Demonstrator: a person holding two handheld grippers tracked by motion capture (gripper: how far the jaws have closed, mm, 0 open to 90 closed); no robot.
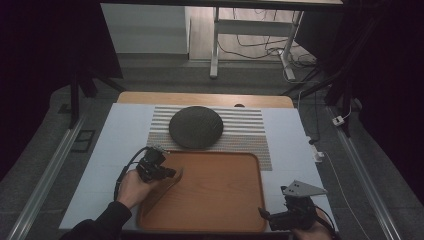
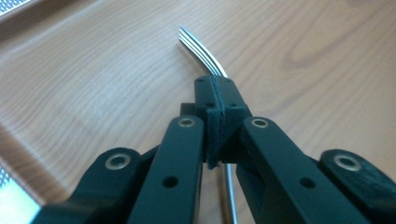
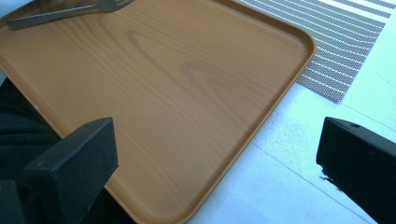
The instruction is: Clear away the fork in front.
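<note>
A metal fork (image 2: 198, 46) is held over the left part of a wooden tray (image 1: 220, 190), with my left gripper (image 2: 215, 95) shut on its neck. Its tines point forward, and the handle (image 2: 229, 196) trails down under the jaws. In the high view the left gripper (image 1: 171, 173) is above the tray's left edge, and the fork (image 1: 167, 187) slants toward the front left. My right gripper (image 1: 267, 216) is at the tray's front right corner. In its own view the right gripper (image 3: 215, 154) is open with nothing between the jaws, and the fork (image 3: 65, 11) lies far off.
A dark round plate (image 1: 196, 126) rests on a striped placemat (image 1: 250, 135) behind the tray. A white cover (image 1: 120, 145) lies over the table. The placemat (image 3: 345, 42) reaches close to the tray's far right corner. The tray's inner surface (image 3: 177, 93) is bare wood.
</note>
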